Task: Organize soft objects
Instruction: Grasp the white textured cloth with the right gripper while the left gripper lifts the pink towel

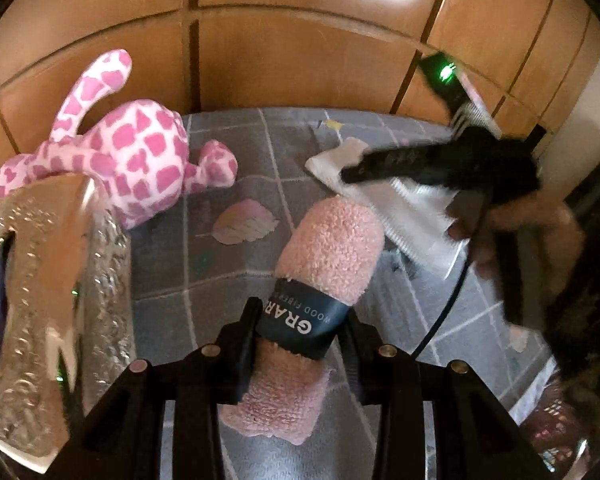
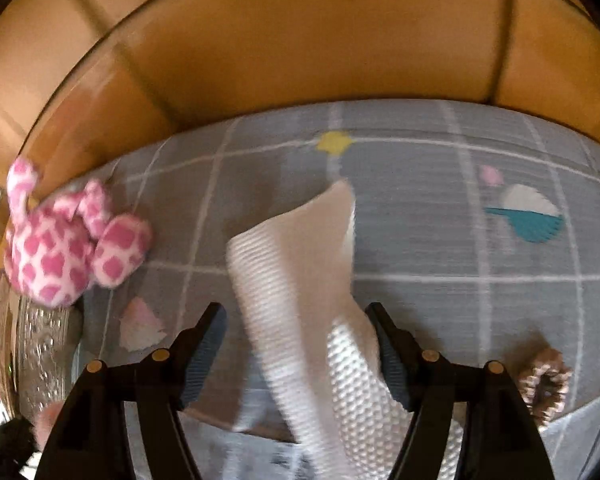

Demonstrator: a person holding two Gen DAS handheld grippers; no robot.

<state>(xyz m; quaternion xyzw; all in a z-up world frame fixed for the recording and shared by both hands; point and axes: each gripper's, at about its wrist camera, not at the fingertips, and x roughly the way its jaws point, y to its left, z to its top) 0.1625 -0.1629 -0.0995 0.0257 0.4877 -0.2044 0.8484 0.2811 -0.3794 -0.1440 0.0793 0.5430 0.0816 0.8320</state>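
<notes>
My left gripper (image 1: 300, 320) is shut on a rolled pink towel (image 1: 328, 244) with a dark paper band, held above the grey checked bedspread (image 1: 236, 272). A pink-and-white spotted plush toy (image 1: 132, 156) lies at the left, partly on a silver embossed tray (image 1: 40, 320); it also shows in the right wrist view (image 2: 64, 248). My right gripper (image 2: 300, 344) stands wide open around a white textured cloth (image 2: 300, 264) that drapes between the fingers, touching the right finger (image 2: 392, 360). In the left wrist view that gripper (image 1: 356, 172) and cloth (image 1: 412, 216) are at the right.
A wooden panelled headboard (image 1: 300, 60) runs behind the bed. A brown-and-white scrunchie (image 2: 544, 384) lies on the bedspread at the right. The silver tray (image 2: 36, 352) stands at the left edge. A black cable (image 1: 444, 312) hangs from the right hand.
</notes>
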